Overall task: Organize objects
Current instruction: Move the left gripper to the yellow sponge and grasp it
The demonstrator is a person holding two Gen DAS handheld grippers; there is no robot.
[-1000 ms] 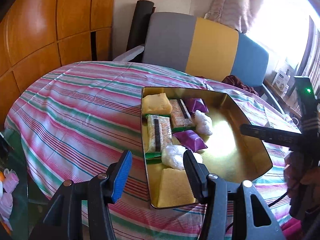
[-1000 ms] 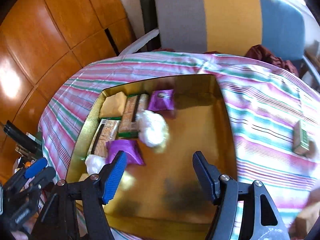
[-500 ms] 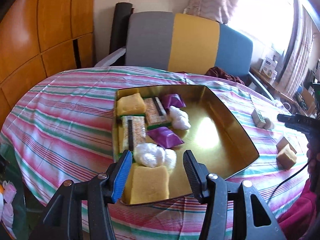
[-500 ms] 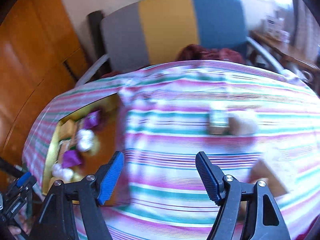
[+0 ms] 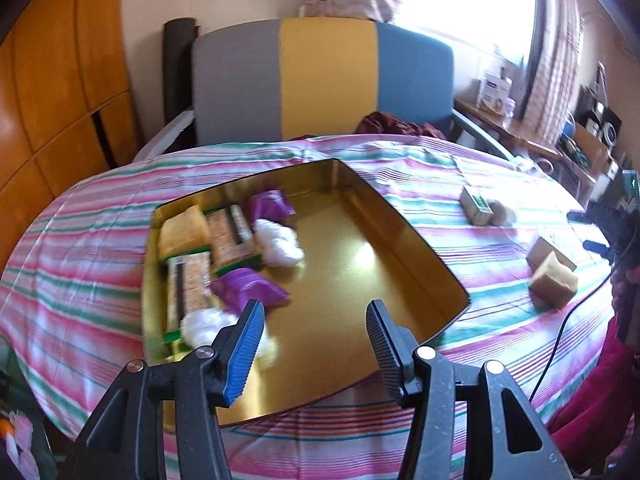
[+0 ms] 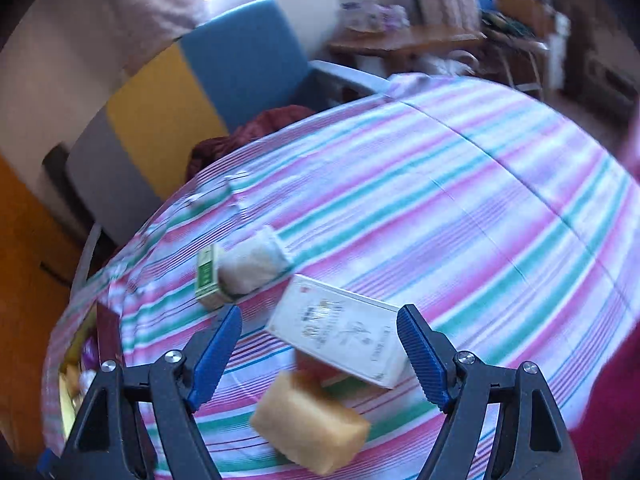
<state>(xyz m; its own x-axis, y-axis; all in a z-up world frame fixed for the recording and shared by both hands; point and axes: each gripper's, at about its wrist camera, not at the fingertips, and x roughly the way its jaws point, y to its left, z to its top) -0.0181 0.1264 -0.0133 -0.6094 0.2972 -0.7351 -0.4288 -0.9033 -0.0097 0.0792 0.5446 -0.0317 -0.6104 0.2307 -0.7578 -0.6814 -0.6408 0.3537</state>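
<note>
A gold tray lies on the striped tablecloth, with yellow sponges, wrapped bars, purple packets and white cotton balls along its left side. My left gripper hovers open over the tray's near edge, holding nothing. My right gripper hangs above the cloth with its jaws opening. Below and between them lie a white box and a yellow sponge, neither touched. A green-ended box and a white cotton wad lie beyond.
A grey, yellow and blue chair stands behind the table with dark red cloth on its seat. Wooden panels fill the left. A cluttered side table stands at the back right. A black cable trails over the table's right edge.
My right gripper swung right from over the tray to the loose box and sponge, rolling and widening its jaws. My left gripper drifted right along the tray's near edge.
</note>
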